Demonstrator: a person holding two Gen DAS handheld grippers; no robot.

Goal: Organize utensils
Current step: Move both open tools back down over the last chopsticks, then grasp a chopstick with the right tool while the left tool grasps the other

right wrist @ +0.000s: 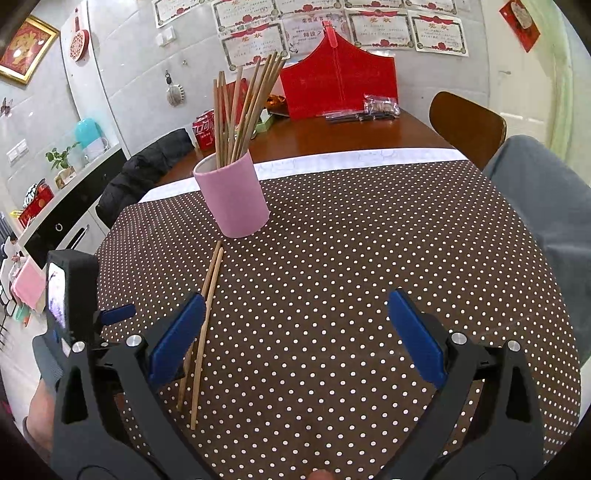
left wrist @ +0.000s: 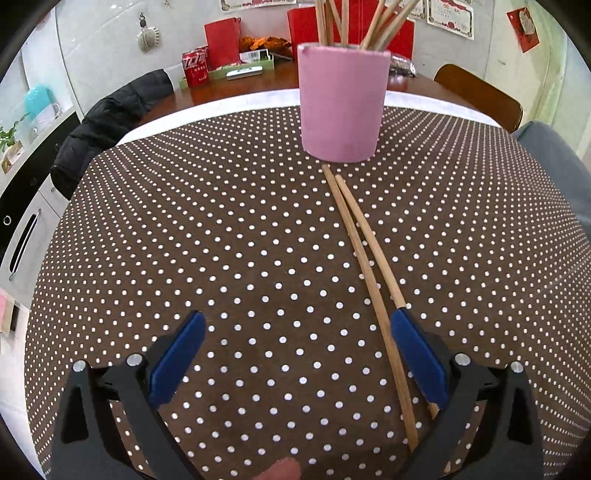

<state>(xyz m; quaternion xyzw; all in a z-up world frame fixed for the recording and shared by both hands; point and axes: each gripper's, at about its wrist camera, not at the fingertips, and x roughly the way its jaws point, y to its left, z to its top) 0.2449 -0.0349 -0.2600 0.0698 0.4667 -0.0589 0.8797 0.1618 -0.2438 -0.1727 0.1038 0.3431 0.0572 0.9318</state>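
Note:
A pink cup (left wrist: pixel 341 103) stands on the brown dotted tablecloth (left wrist: pixel 221 240) and holds several wooden chopsticks (left wrist: pixel 373 22). Two loose chopsticks (left wrist: pixel 364 254) lie side by side on the cloth in front of the cup, running toward me. My left gripper (left wrist: pixel 297 354) is open and empty; its right finger (left wrist: pixel 417 354) lies over the near part of one chopstick. In the right wrist view the cup (right wrist: pixel 232 195) is at the upper left and the loose pair (right wrist: pixel 205 314) passes beside the left finger of my open, empty right gripper (right wrist: pixel 295 332). The left gripper's body (right wrist: pixel 70 295) shows at the left.
Beyond the cloth, the wooden table (right wrist: pixel 332 133) carries red cans (left wrist: pixel 195 66), a red box (right wrist: pixel 338 81) and packets. A black jacket (left wrist: pixel 110 122) hangs on a chair at the left, a wooden chair (right wrist: pixel 467 125) stands at the right. A grey sleeve (right wrist: pixel 550 206) is at the right edge.

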